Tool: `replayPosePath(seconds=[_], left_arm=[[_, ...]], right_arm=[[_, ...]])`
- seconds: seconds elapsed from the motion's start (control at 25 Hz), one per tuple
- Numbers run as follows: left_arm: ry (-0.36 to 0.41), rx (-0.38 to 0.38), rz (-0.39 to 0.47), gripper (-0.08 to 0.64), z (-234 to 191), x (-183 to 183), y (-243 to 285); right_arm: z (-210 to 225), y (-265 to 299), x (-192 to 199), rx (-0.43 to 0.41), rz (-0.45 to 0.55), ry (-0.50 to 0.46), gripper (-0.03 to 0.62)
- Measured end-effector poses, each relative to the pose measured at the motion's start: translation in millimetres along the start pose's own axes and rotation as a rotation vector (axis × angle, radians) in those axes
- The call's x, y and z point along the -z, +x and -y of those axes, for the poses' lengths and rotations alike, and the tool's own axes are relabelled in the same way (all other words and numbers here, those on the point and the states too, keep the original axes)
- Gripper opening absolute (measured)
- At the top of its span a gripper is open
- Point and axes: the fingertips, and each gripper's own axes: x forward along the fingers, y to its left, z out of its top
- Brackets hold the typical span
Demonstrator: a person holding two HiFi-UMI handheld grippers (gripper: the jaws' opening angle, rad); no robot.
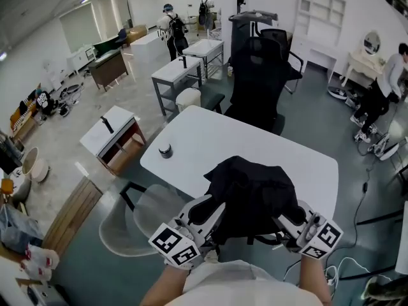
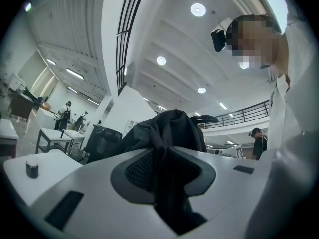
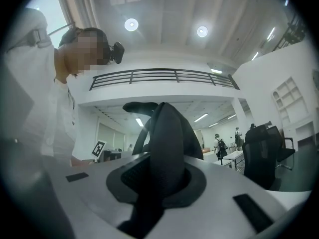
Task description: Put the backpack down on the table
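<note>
A black backpack (image 1: 250,190) hangs between my two grippers over the near edge of the white table (image 1: 210,142). My left gripper (image 1: 207,212) is shut on a fold of its black fabric (image 2: 167,148) at its left side. At the bag's right side my right gripper (image 1: 290,217) is shut on a black strap (image 3: 164,148). In both gripper views the cloth fills the gap between the jaws and rises above them. The bag's underside is hidden, so I cannot tell whether it touches the table.
A small dark jar (image 1: 165,150) stands on the table's left part. A black office chair (image 1: 258,81) sits behind the table's far edge, a clear chair (image 1: 137,218) at its near left. Desks and people are farther back.
</note>
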Motion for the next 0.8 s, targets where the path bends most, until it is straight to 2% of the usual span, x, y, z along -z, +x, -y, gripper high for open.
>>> replayPosePath(seconds=[0.2, 0.44, 0.8], left_arm=[[0.047, 0.061, -0.006, 0.109, -64.0, -27.9, 35.8], [0.06, 0.105, -0.02, 0.109, -129.4, -40.2, 77.1], [-0.005, 0.12, -0.012, 0.109, -192.5, -35.5, 131.2]], right_arm=[[39.3, 51.9, -5.6, 0.032, 0.034, -0.028, 0.072], [97.3, 100.5, 0.1, 0.12, 0.054, -0.048, 0.072], [167.8, 139.3, 6.3, 0.154, -0.006, -0.079, 0.072]])
